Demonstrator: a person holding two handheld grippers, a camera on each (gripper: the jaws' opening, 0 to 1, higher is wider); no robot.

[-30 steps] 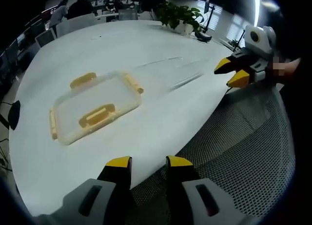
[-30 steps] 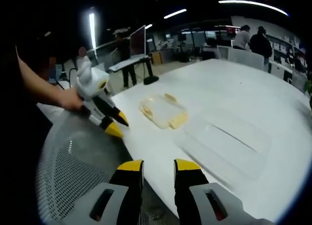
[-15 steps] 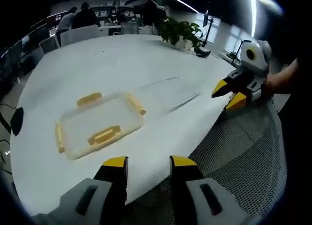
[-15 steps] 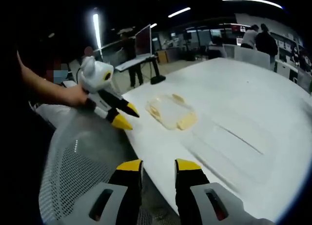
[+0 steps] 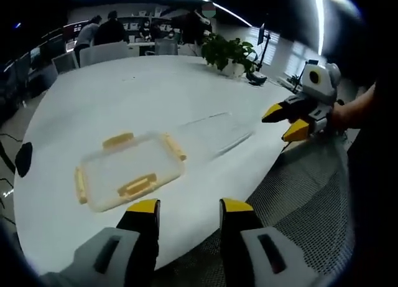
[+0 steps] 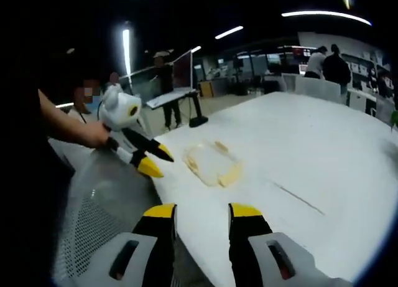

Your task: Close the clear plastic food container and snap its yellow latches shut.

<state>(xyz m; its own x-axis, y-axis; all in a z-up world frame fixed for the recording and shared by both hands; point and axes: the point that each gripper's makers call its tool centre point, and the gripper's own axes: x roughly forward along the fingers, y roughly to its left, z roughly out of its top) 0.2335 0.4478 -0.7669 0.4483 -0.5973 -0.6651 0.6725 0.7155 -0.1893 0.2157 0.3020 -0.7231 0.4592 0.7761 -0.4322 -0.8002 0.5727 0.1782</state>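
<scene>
Container parts lie apart on the white table [image 5: 124, 88]: to my left the lid with yellow latches [image 5: 127, 169], just right of it the clear base [image 5: 214, 130], faint and hard to outline. My left gripper [image 5: 185, 207] hangs over the near table edge, jaws spread, holding nothing. My right gripper [image 6: 200, 212] is likewise spread and empty, off the table's rim. I judge I should pinch the lid by a long edge, avoid the latches, and lower it level onto the base. Open tabletop lies beyond; the mesh chair [image 5: 305, 200] crowds the near side.
</scene>
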